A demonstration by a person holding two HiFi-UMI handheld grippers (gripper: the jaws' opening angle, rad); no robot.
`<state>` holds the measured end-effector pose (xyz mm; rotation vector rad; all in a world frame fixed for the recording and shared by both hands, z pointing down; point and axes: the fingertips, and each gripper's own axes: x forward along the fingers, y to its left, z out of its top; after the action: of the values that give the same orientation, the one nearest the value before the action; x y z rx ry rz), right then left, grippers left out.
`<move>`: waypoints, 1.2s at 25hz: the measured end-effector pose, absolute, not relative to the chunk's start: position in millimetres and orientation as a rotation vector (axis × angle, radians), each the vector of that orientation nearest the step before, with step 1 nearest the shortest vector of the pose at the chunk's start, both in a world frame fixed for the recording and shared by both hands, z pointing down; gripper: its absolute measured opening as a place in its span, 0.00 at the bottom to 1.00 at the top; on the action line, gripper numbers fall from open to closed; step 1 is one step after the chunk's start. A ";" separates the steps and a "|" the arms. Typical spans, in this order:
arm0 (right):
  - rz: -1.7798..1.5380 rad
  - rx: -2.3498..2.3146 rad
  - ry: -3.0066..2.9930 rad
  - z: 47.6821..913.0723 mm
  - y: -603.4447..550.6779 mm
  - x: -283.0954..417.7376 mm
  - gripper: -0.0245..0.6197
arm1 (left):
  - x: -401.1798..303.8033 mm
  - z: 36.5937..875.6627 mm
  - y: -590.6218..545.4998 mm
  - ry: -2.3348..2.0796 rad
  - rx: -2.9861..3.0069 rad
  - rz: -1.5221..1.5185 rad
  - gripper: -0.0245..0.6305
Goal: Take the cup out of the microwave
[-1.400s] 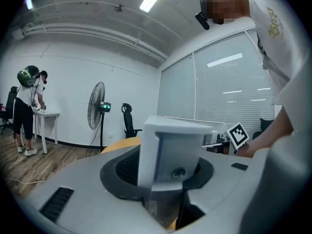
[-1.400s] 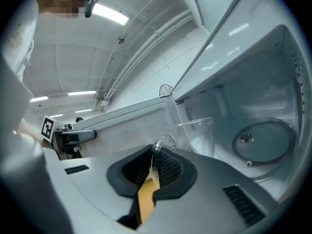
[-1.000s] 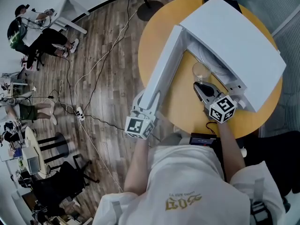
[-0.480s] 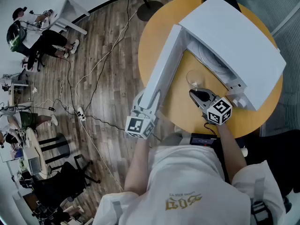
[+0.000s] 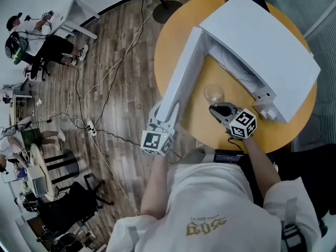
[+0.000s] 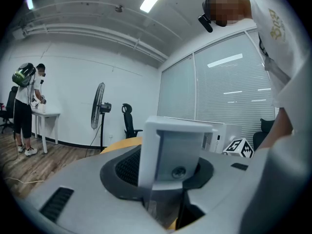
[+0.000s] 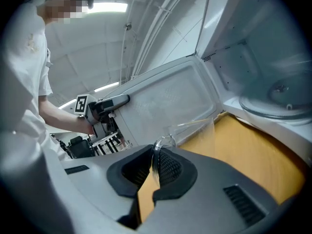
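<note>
A white microwave [image 5: 262,41] stands on a round yellow table [image 5: 205,125], its door [image 5: 181,72] swung wide open. My left gripper [image 5: 164,113] is shut on the door's free edge [image 6: 175,140], which stands as a white slab between the jaws. A clear glass cup [image 5: 214,93] hangs outside the oven, low over the table in front of the opening. My right gripper [image 5: 212,108] is shut on its thin handle, and the cup [image 7: 195,130] stands upright beyond the jaws [image 7: 155,167]. The glass turntable [image 7: 282,101] inside is bare.
A black device [image 5: 228,155] lies at the table's near edge by the person's body. Cables and a power strip [image 5: 89,126] run over the wooden floor at left. A stand's round base [image 5: 168,9] sits beyond the table. People and desks are at far left.
My right gripper has carried the cup away from the microwave's mouth, leftward and lower over the table. The left gripper and the door have stayed put.
</note>
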<state>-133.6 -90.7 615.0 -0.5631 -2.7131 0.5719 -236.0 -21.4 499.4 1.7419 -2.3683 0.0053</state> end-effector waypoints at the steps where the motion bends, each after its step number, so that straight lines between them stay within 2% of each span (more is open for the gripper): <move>1: 0.560 -0.586 -2.703 617.8 -88.3 -133.1 0.07 | -236.0 500.5 -20.9 -2.370 1.742 0.006 0.32; 6: 0.534 -0.637 -2.700 621.9 -83.3 -130.4 0.07 | -235.8 502.8 -18.9 -2.377 1.740 -0.002 0.32; 19: 0.166 -0.660 -2.633 652.1 -79.3 -109.7 0.07 | -236.9 500.9 -17.2 -2.385 1.736 -0.028 0.32; 30: 0.040 -0.642 -2.620 657.3 -79.8 -107.6 0.08 | -237.5 501.6 -17.2 -2.383 1.742 -0.027 0.32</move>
<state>-107.6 -79.8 657.3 -0.6421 -2.6199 0.0397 -237.5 -17.2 501.6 1.7417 -2.3827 -0.0270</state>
